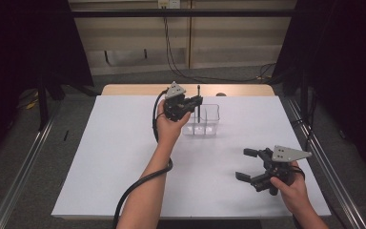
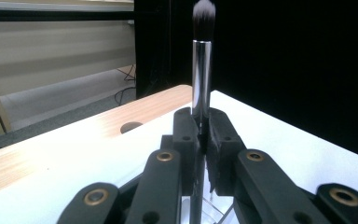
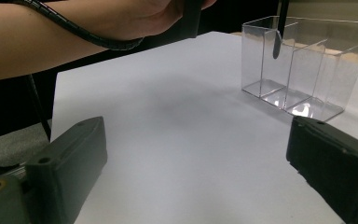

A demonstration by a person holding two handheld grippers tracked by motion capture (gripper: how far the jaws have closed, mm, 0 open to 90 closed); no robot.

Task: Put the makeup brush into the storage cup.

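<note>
A makeup brush (image 2: 201, 70) with a silver ferrule and dark bristles stands upright, bristles on top, and my left gripper (image 2: 203, 135) is shut on its stem. In the high view, the left gripper (image 1: 196, 101) holds the brush (image 1: 198, 93) over the left end of a clear divided box (image 1: 208, 120) at the table's middle back. The brush's dark lower tip (image 3: 277, 46) hangs inside that box (image 3: 307, 65), above its floor. My right gripper (image 1: 245, 164) rests low at the front right, open, with nothing between its jaws (image 3: 200, 158).
A white sheet (image 1: 124, 157) covers the table. A bare wooden strip (image 1: 128, 89) with a round hole (image 1: 220, 94) runs along the far edge. The left forearm (image 3: 74, 28) and its cable cross above the sheet. Dark curtains stand at both sides.
</note>
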